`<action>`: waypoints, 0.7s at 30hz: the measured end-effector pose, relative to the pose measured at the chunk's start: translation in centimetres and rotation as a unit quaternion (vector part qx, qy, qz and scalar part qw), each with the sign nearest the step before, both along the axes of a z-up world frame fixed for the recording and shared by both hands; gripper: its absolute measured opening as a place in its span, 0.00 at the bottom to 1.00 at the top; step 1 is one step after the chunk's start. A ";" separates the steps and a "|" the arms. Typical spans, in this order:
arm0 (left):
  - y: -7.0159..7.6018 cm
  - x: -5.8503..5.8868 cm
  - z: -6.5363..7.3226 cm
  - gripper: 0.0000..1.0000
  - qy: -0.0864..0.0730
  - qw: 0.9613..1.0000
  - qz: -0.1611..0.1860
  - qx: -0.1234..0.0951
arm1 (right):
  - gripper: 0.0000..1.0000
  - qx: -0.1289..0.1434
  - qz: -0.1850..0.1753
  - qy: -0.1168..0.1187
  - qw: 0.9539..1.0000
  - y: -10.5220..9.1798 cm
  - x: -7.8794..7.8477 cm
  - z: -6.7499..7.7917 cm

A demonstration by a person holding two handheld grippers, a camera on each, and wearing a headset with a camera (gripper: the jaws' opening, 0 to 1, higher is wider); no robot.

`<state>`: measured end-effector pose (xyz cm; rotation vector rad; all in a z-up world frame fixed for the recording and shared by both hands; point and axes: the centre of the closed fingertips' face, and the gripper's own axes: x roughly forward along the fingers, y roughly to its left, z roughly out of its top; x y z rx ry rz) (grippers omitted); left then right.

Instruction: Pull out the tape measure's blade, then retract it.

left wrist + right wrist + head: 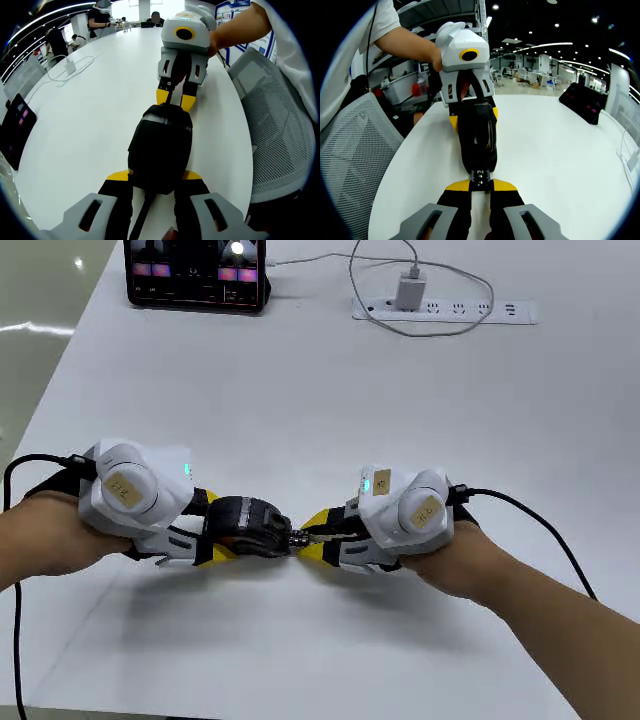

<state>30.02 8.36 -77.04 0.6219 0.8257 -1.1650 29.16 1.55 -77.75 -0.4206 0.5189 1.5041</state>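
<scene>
L hand-held gripper [155,175] is clamped on the tape measure [248,527] body, one jaw per side. The tape is low over the white desk [300,400] near its front edge, between the two grippers; can't tell if it touches the top. R hand-held gripper [481,186] is closed on the blade [480,174] end, right at the case mouth, w/ just a short numbered stub out. Gripper tips face each other, nearly touching. At the far side of the desk: power strip [470,309] w/ charger [411,287] plugged in, looped cable [372,292], and a dark tablet [195,275] w/ lit screen at back left.
</scene>
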 end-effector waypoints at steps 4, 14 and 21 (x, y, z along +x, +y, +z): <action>0.0 0.0 0.0 0.26 0.000 1.000 -0.001 0.001 | 0.09 -0.003 -0.003 0.000 1.000 -0.6 0.0 0.0; 0.0 0.0 0.0 0.26 -0.002 1.000 -0.001 0.001 | 0.10 -0.008 -0.011 0.002 1.000 -2.1 0.0 -0.1; 0.0 0.0 0.0 0.26 -0.001 1.000 -0.001 0.001 | 0.10 -0.010 -0.014 0.003 1.000 -2.7 0.0 -0.1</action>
